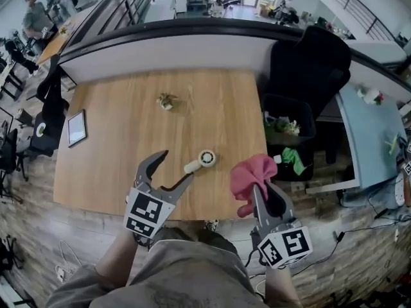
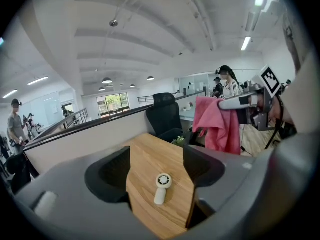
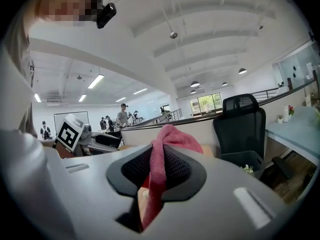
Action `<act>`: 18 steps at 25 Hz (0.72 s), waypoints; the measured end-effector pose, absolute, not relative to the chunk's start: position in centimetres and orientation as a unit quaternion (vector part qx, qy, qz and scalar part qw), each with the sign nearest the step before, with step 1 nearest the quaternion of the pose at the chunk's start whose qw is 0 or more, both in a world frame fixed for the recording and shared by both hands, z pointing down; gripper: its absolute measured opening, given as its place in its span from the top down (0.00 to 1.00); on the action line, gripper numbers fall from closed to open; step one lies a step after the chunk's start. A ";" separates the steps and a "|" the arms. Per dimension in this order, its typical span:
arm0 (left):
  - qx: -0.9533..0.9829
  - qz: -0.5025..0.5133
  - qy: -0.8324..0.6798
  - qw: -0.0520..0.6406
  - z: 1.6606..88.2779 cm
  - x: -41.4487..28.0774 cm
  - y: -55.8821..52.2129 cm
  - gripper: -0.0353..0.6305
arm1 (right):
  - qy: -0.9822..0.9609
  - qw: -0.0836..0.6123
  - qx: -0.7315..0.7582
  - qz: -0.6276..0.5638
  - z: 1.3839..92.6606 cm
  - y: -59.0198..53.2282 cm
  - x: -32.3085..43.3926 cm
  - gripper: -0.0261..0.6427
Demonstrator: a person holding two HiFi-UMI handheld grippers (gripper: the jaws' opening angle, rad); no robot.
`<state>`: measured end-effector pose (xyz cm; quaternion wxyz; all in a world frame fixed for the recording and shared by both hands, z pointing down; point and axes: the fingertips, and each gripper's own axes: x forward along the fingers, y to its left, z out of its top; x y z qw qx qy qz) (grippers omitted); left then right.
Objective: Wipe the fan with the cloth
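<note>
The small white fan (image 1: 200, 162) lies near the front edge of the table (image 1: 128, 120), its handle pointing at the nearer left gripper (image 1: 174, 169), whose jaws stand apart and empty, while the right gripper (image 1: 263, 194), clamped on the pink cloth (image 1: 250, 172), hangs by the front right corner.

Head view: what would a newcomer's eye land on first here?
The pink cloth is bunched in the shut right hand-held gripper, over the near right corner of the wooden table. Next comes the small white fan lying on that table, just beyond the open left hand-held gripper.
</note>
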<state>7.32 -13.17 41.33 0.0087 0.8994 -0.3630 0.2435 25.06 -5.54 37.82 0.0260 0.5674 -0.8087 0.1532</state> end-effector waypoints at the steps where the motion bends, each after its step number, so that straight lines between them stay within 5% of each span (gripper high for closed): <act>1: 0.897 0.247 -0.365 0.012 41.6 7.4 -13.3 0.45 | -0.812 0.027 0.562 0.154 38.0 -6.0 25.2 0.87; 18: 0.894 0.315 -0.317 0.042 48.4 7.0 -16.0 0.45 | -0.812 0.058 0.549 0.190 42.1 -11.0 23.6 0.87</act>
